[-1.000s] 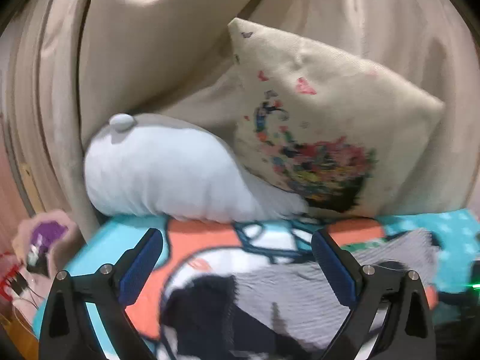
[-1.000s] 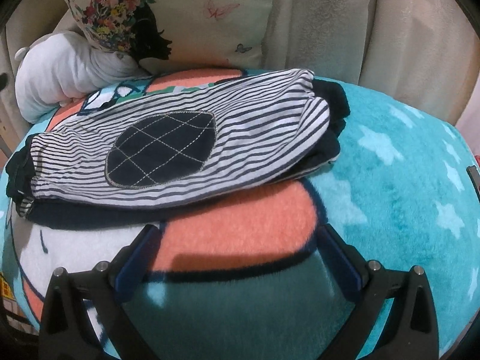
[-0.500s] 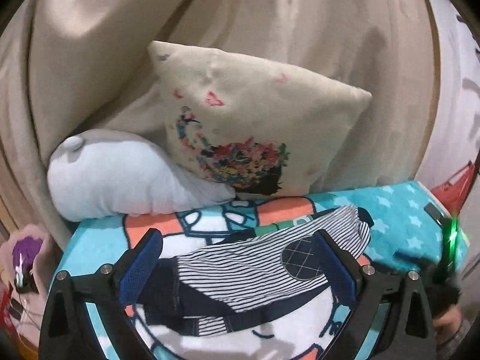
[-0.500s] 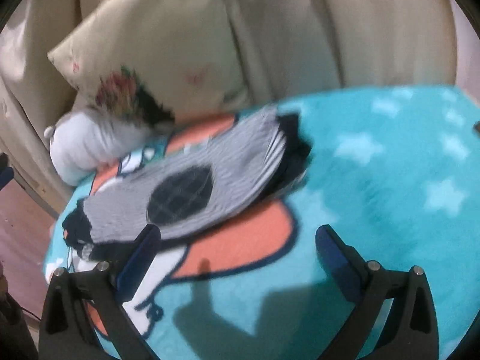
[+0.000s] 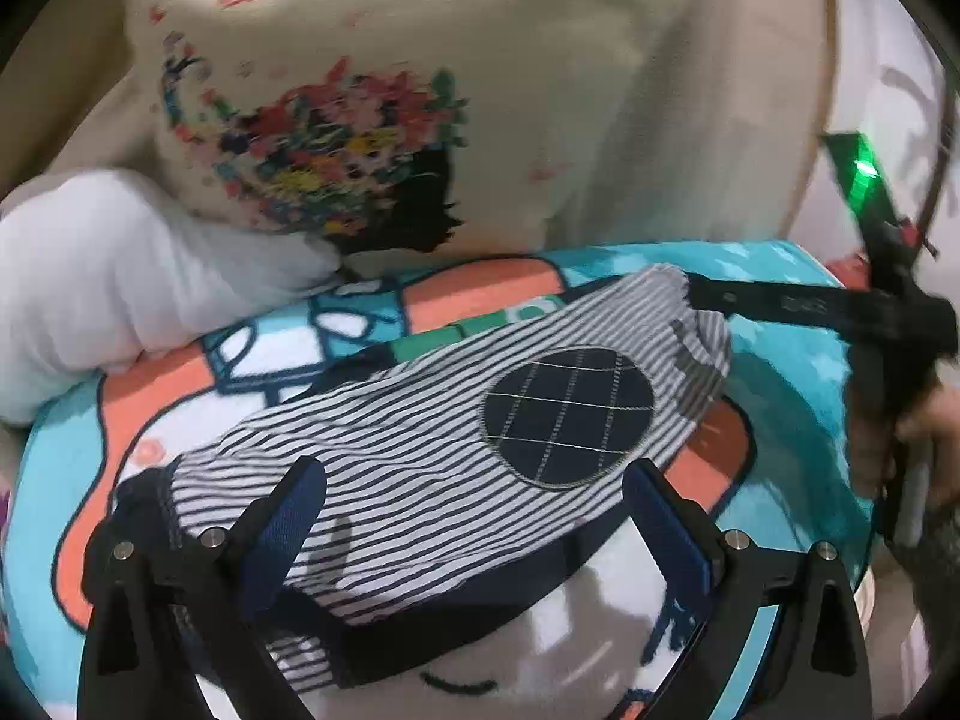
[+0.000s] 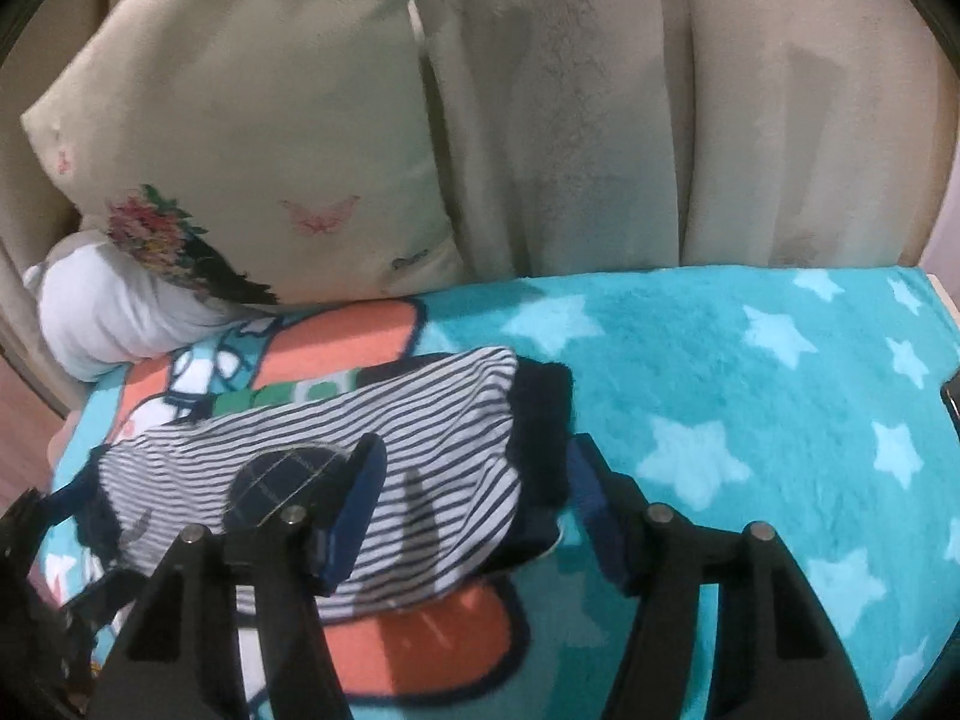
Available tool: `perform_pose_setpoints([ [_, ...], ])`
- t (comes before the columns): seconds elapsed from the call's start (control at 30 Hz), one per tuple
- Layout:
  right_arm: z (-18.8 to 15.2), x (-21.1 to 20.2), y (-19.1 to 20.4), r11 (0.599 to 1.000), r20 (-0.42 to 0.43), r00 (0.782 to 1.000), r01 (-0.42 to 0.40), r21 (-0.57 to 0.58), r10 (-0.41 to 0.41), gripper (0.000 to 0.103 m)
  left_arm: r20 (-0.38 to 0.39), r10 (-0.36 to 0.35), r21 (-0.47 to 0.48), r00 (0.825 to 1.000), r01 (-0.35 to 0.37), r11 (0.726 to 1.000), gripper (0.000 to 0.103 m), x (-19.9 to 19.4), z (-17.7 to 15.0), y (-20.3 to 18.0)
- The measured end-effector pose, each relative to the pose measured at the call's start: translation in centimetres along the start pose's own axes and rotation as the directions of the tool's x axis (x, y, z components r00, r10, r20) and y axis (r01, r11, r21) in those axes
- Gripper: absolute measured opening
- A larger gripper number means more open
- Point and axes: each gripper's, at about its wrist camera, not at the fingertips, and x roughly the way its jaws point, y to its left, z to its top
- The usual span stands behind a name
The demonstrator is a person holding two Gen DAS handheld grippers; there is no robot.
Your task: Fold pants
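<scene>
The striped pants (image 5: 432,450) lie folded on a bright cartoon blanket (image 5: 150,438), with a dark round knee patch (image 5: 567,414) on top and navy cuffs at both ends. They also show in the right wrist view (image 6: 420,468). My left gripper (image 5: 474,516) is open, its fingers low over the near left half of the pants. My right gripper (image 6: 474,492) is open, astride the navy end of the pants. The right gripper also shows at the far right of the left wrist view (image 5: 780,306), reaching to the pants' right end.
A cream flowered cushion (image 5: 384,96) and a white pillow (image 5: 108,276) lean against beige curtains (image 6: 660,120) behind the pants. The teal starred part of the blanket (image 6: 750,396) stretches right of the pants. The blanket's right edge (image 6: 942,312) drops off.
Both grippers have come down and forward onto the pants. The left one now sits over the left half, the right one over the navy right end. The right jaws have narrowed somewhat.
</scene>
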Motion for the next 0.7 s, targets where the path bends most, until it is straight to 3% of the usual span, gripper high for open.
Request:
perform_pose_setpoints([
  [0.1,-0.3,0.8,0.2,1.0,-0.018,1.0,-0.003,0.01,0.003,0.062,-0.016,0.031,0.108,0.999,-0.029,0.994,0.1,1.0,-0.5,-1.2],
  [0.2,-1.1,0.0,0.7,1.0,-0.023,1.0,-0.021,0.02,0.021,0.062,-0.074,0.072,0.161,0.995,-0.06,0.985,0.079,1.8,-1.4,-1.2],
  [0.23,-1.6,-0.6,0.5,0.998,-0.025,0.999,-0.044,0.042,0.045,0.062,-0.09,0.071,0.158,0.993,-0.056,0.986,0.077,2.0,-1.5,-0.9],
  [0.33,-3.8,-2.3,-0.4,0.979,-0.05,0.985,-0.157,0.13,0.165,0.062,-0.09,0.024,0.083,0.996,-0.017,0.996,0.077,0.3,-2.7,0.9],
  [0.5,-5.5,-1.5,0.0,0.966,-0.098,0.972,-0.196,0.169,0.214,0.062,-0.09,-0.116,-0.072,0.989,0.109,0.991,0.079,-1.7,-3.7,3.4],
  [0.57,-5.3,-0.2,0.6,0.972,-0.116,0.977,-0.159,0.172,0.18,0.051,-0.123,-0.131,-0.145,0.984,0.112,0.983,0.079,-0.9,-4.0,4.3],
  [0.63,-5.1,1.2,1.0,0.971,-0.133,0.975,-0.154,0.183,0.18,0.016,-0.128,-0.126,-0.185,0.984,0.101,0.978,0.079,-0.4,-4.2,4.5],
  [0.67,-5.1,1.6,1.2,0.971,-0.137,0.975,-0.148,0.187,0.175,0.005,-0.134,-0.128,-0.226,0.983,0.096,0.969,0.079,-0.1,-4.2,5.2],
  [0.7,-5.0,1.8,1.3,0.972,-0.139,0.976,-0.143,0.186,0.17,0.003,-0.134,-0.138,-0.258,0.981,0.1,0.961,0.079,0.1,-4.3,5.8],
])
